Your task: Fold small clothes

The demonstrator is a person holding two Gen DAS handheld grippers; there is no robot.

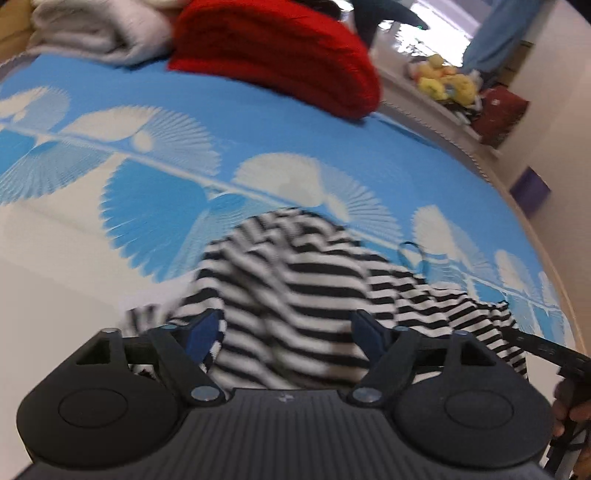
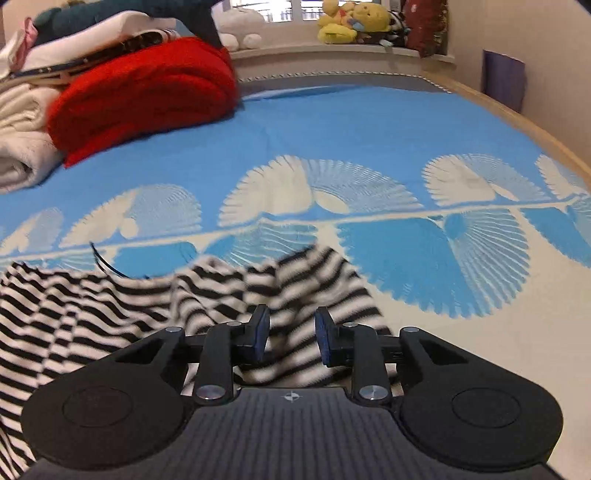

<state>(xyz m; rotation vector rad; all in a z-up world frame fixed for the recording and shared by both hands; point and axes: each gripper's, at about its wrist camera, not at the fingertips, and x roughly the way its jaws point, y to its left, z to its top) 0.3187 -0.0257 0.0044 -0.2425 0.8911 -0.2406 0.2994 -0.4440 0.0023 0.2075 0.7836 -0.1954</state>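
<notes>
Tilting down over the striped garment (image 1: 295,295), left gripper (image 1: 288,332) gapes empty; right gripper (image 2: 291,339), half-closed, seemingly grips nothing.

You have a blue bedspread (image 2: 332,125) under everything, printed with white fan shapes along a pale band. At its far side sits a folded red blanket (image 2: 147,92), with white folded bedding (image 2: 18,147) just beside it and partly under more piled things (too jumbled to name). Past the bed's edge, yellow plush toys (image 2: 351,20) rest on the window ledge (image 2: 314,50), and a purple panel (image 2: 504,79) leans against the wall.
</notes>
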